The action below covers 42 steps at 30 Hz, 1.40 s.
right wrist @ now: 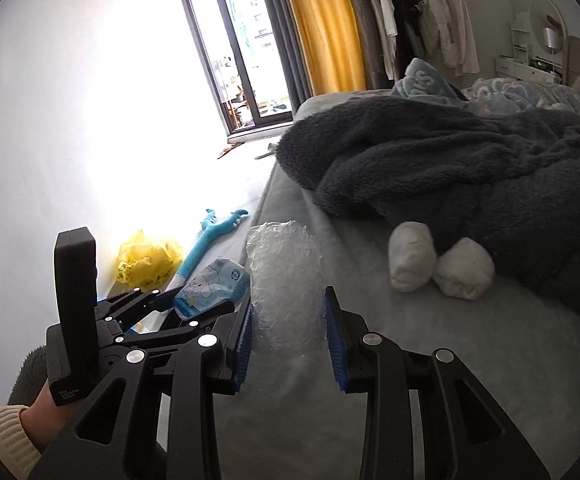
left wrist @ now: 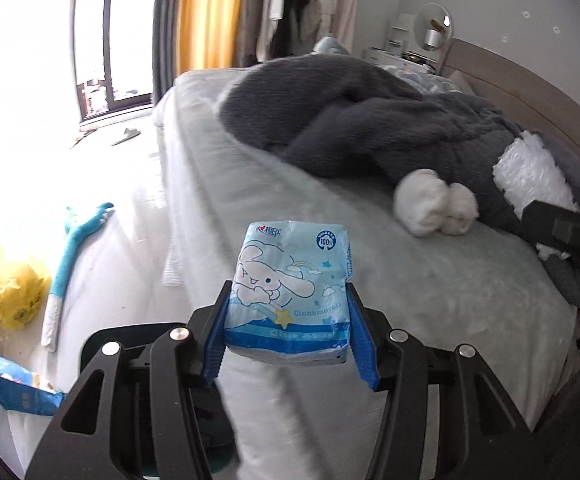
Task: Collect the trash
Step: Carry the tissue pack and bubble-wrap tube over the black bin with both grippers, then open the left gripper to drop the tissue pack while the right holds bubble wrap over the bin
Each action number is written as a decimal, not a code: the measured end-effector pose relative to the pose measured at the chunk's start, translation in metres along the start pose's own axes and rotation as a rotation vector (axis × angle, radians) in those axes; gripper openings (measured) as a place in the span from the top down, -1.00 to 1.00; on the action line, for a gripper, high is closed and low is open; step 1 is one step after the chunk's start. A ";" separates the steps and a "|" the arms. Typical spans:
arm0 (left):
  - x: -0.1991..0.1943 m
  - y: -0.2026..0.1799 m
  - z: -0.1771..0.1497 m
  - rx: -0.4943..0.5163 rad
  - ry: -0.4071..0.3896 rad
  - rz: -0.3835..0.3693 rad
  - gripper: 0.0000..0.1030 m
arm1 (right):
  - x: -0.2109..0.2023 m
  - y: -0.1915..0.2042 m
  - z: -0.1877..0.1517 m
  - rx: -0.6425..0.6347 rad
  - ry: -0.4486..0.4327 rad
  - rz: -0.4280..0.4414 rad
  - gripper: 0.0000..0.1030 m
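Left claw (left wrist: 288,320) clamped on tissue pack (left wrist: 290,288); right claw (right wrist: 290,332) clamped on bubble wrap (right wrist: 284,276), both held above the bed (right wrist: 470,340). Neither deposited. Yellow bag (right wrist: 146,260) remains on floor, apparently uncollected.

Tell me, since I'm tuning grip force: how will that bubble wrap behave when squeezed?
The bubble wrap between the right gripper jaws looks crinkled and airy, so probably light and squashy. Its glossy film may slip, and the unsupported upper part could flop.
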<state>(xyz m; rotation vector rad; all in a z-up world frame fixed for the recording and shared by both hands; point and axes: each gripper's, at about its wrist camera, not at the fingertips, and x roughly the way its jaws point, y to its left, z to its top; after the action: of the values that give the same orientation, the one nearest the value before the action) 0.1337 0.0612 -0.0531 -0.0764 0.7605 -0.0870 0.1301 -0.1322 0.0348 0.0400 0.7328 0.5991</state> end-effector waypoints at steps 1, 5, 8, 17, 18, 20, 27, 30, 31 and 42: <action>-0.001 0.005 -0.001 -0.002 0.002 0.012 -0.08 | 0.002 0.005 0.001 -0.012 -0.001 0.006 0.35; -0.002 0.030 -0.007 -0.027 0.028 0.057 -0.08 | 0.015 0.019 0.006 -0.008 0.026 0.019 0.35; -0.003 0.048 -0.012 -0.060 0.036 0.073 -0.08 | 0.015 0.037 0.015 -0.013 0.002 0.059 0.35; 0.002 0.088 -0.031 -0.073 0.124 0.129 -0.08 | 0.054 0.095 0.016 -0.103 0.060 0.105 0.35; 0.003 0.094 -0.033 -0.080 0.133 0.135 -0.08 | 0.061 0.099 0.015 -0.104 0.075 0.111 0.35; 0.005 0.109 -0.039 -0.099 0.156 0.157 -0.08 | 0.072 0.109 0.016 -0.108 0.092 0.123 0.35; 0.013 0.151 -0.060 -0.141 0.241 0.180 -0.08 | 0.110 0.140 0.010 -0.138 0.152 0.165 0.35; 0.016 0.168 -0.071 -0.159 0.289 0.187 -0.08 | 0.128 0.154 0.007 -0.156 0.179 0.181 0.35; 0.017 0.173 -0.074 -0.167 0.303 0.185 -0.08 | 0.132 0.159 0.005 -0.162 0.188 0.184 0.35; 0.015 0.210 -0.106 -0.208 0.394 0.149 -0.17 | 0.175 0.180 -0.013 -0.180 0.282 0.185 0.35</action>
<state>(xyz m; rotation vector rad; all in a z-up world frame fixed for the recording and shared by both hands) 0.0821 0.2639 -0.1611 -0.2042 1.1652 0.1239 0.1339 0.1077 -0.0401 -0.1479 0.9519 0.8563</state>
